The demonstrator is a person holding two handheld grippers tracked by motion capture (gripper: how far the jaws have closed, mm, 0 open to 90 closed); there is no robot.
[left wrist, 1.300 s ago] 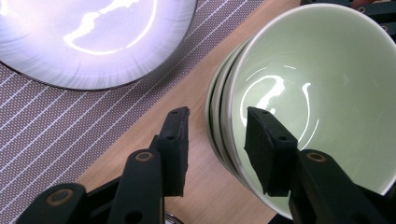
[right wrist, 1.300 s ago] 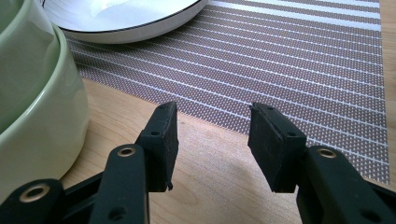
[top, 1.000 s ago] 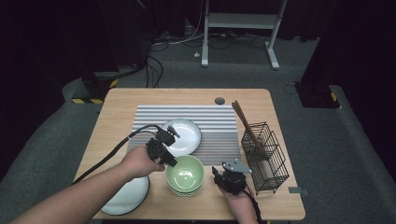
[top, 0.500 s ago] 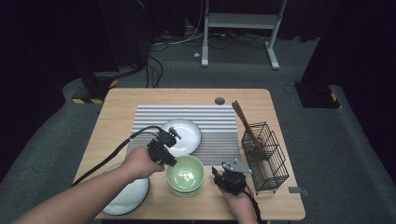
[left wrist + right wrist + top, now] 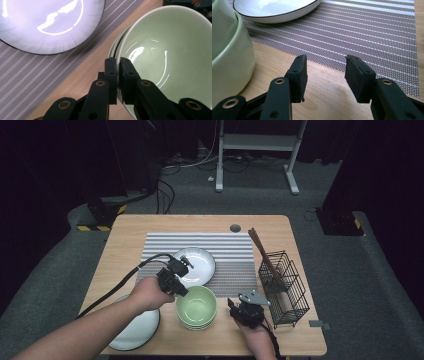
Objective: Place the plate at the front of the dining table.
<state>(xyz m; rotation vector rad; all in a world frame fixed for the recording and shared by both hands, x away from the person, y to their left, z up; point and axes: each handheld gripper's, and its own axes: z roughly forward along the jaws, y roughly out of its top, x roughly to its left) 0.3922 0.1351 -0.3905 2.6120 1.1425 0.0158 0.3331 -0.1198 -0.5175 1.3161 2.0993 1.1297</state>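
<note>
**Green bowl rim now clamped by left gripper**

Pale green glazed bowl (image 5: 172, 57), topmost of a nested stack (image 5: 196, 307), now pinched at the near rim by the left gripper (image 5: 115, 65). Jaws seen closing over the last second: standing apart around the rim a second ago, now drawn tight with one pad inside the wall and one outside. Read as grip completed; top bowl judged ready to be lifted off the stack, lift not yet begun. Stack seated on bare wood directly ahead of the left gripper and just to the left of the right gripper (image 5: 248, 312).

Materials and form:
- Bowl: glossy ceramic, smooth, round, deep-walled, thin lip; curved highlights inside. At least one more rim edge visible just below and outside the clamped one.
- Right gripper (image 5: 325, 65): matt black jaws half spread, nothing between them, resting low over the table; bowl wall close at its left.
- White shallow plate (image 5: 194, 265), dark thin rim line, glossy, beyond the left gripper on the striped woven placemat (image 5: 235, 250); fine ribbed grey-and-white weave.
- Second white plate (image 5: 136, 332), dark-edged, under the left forearm, behind the left gripper.
- Black wire basket (image 5: 285, 287), open rectangular mesh, to the right of the right gripper, with brown chopsticks (image 5: 260, 247) leaning out.
- Table (image 5: 200, 222): light wood, matt, rounded corners.

Risk noted: slick glaze and thin pinch; slip or dragging of the lower bowl possible.
</note>
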